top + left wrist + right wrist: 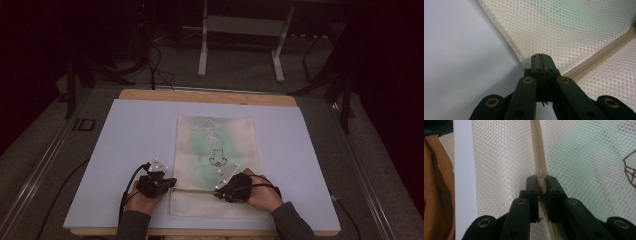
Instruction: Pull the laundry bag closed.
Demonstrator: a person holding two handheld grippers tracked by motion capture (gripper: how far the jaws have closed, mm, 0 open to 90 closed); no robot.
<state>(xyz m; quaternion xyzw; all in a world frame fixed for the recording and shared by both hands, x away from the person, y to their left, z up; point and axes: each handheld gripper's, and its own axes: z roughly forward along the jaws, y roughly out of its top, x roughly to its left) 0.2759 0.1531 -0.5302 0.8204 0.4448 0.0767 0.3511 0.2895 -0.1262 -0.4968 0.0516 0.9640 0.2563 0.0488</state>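
- Black jaws of the left gripper (541, 58) are clenched on the corner of a cream mesh zip pouch (215, 165), lying flat on the lilac mat (130, 145).
- Right gripper (541, 180) is clamped on the beige zipper pull (541, 175).
- Pouch is judged soft, light, floppy; best held at edge and pull.

High view: fixed above the worktop's (125, 130) near edge, facing forward and down. Both tongs-mounted views sit very close over the mesh bag (216, 150), sharing its zipper (599, 58) with the high view.
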